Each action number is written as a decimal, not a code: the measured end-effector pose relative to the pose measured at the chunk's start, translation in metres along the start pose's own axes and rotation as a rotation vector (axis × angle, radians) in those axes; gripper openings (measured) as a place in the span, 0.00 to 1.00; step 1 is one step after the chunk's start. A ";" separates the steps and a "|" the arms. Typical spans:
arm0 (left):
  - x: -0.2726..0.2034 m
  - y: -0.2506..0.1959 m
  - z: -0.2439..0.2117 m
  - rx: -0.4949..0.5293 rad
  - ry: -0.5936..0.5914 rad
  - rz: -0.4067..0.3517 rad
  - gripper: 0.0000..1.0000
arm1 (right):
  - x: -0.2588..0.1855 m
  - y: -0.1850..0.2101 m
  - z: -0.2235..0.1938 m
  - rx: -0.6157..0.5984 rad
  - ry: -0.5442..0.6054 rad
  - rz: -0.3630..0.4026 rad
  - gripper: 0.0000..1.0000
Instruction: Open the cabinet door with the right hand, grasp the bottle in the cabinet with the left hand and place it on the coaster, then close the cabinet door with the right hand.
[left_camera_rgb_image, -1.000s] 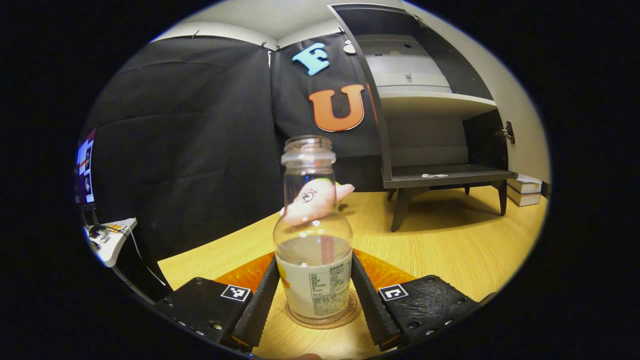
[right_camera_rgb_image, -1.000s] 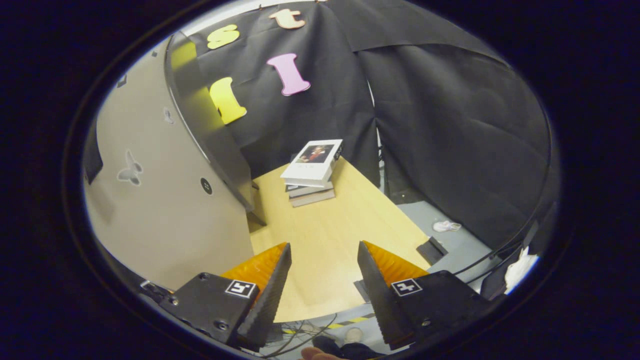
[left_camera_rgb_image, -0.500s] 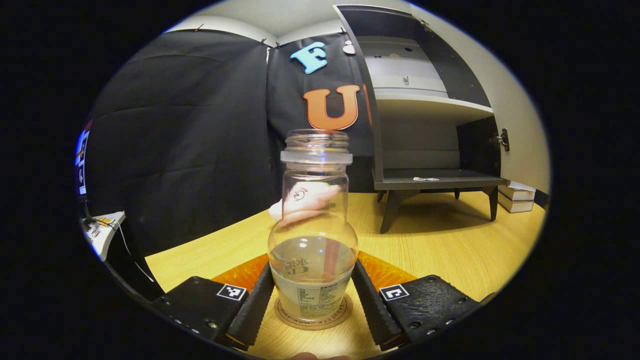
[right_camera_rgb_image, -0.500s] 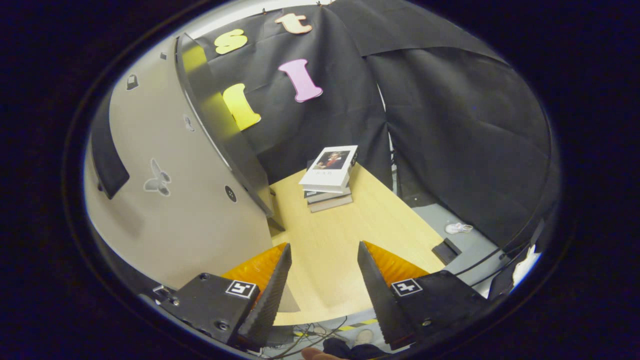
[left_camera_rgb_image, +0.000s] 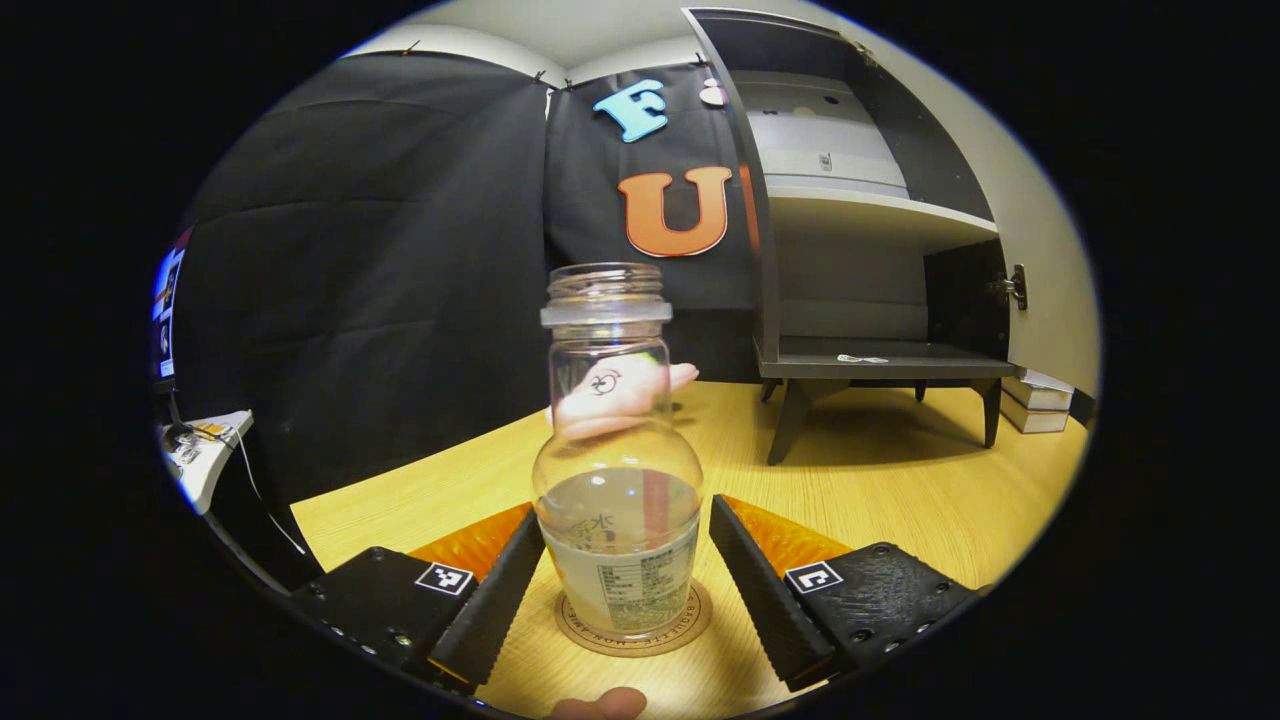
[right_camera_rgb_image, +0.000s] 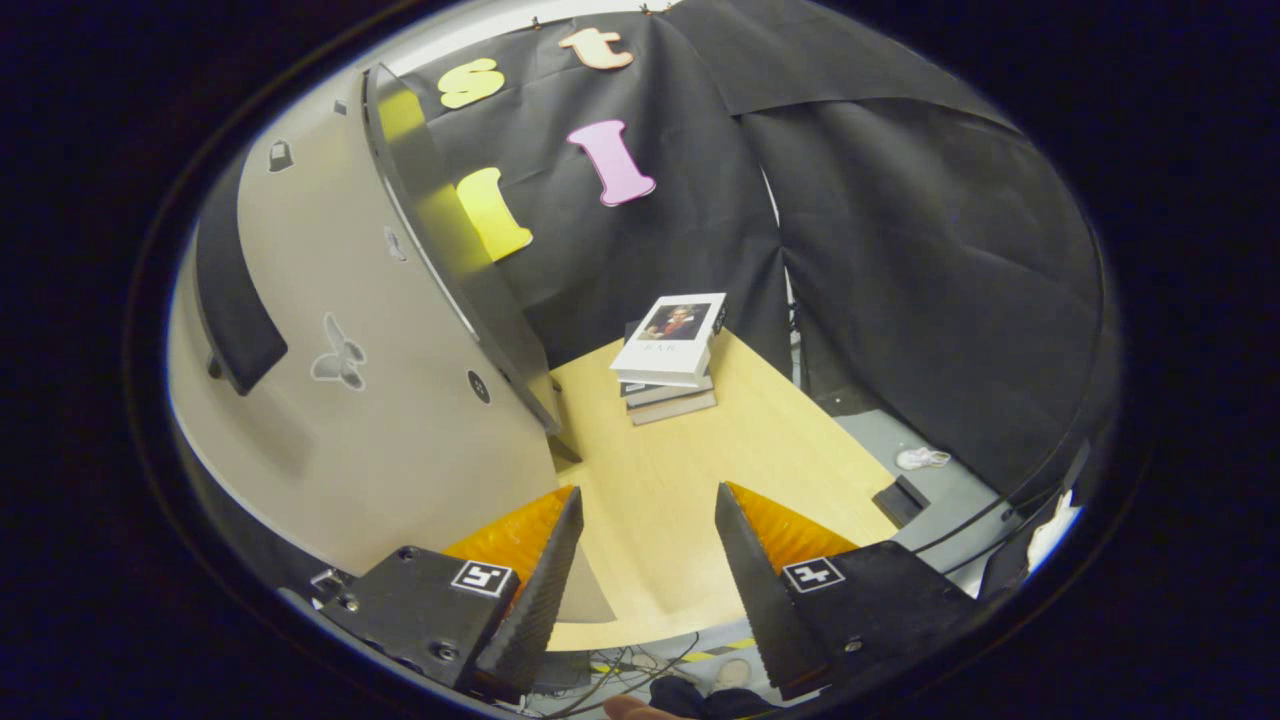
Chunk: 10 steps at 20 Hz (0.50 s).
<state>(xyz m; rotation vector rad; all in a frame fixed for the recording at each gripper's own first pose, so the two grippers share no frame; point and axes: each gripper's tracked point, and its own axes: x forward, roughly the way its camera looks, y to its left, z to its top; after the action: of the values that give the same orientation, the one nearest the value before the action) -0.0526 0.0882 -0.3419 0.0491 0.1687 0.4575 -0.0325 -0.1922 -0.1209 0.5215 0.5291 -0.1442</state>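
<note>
Now your left tool (left_camera_rgb_image: 620, 590) is spread, both fingers clear of the upright bottle (left_camera_rgb_image: 618, 480) standing on the coaster (left_camera_rgb_image: 633, 625). Your right tool (right_camera_rgb_image: 640, 575), also spread and empty, sits just right of the open cabinet door (right_camera_rgb_image: 350, 400), nearer it.

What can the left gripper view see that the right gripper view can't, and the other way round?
Left gripper view: a bottle standing on a coaster, a pink toy behind it, and the cabinet's open shelves.
Right gripper view: the outside of the open cabinet door with its dark handle, and grey floor.
Both: the wooden table, a stack of books and the black cloth walls.
</note>
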 end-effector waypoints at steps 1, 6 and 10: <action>-0.001 0.003 0.001 0.005 -0.007 0.019 0.97 | 0.000 0.000 0.000 -0.004 -0.002 -0.003 0.84; -0.014 0.013 0.011 0.005 -0.042 0.025 0.98 | 0.002 0.004 0.003 -0.004 0.003 0.012 0.80; -0.015 0.008 0.032 0.014 -0.073 0.005 0.98 | 0.002 0.010 0.003 -0.006 0.006 0.036 0.80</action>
<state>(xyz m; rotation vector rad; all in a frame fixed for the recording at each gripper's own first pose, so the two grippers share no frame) -0.0636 0.0884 -0.3079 0.0795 0.0999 0.4586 -0.0267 -0.1851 -0.1153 0.5253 0.5254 -0.1065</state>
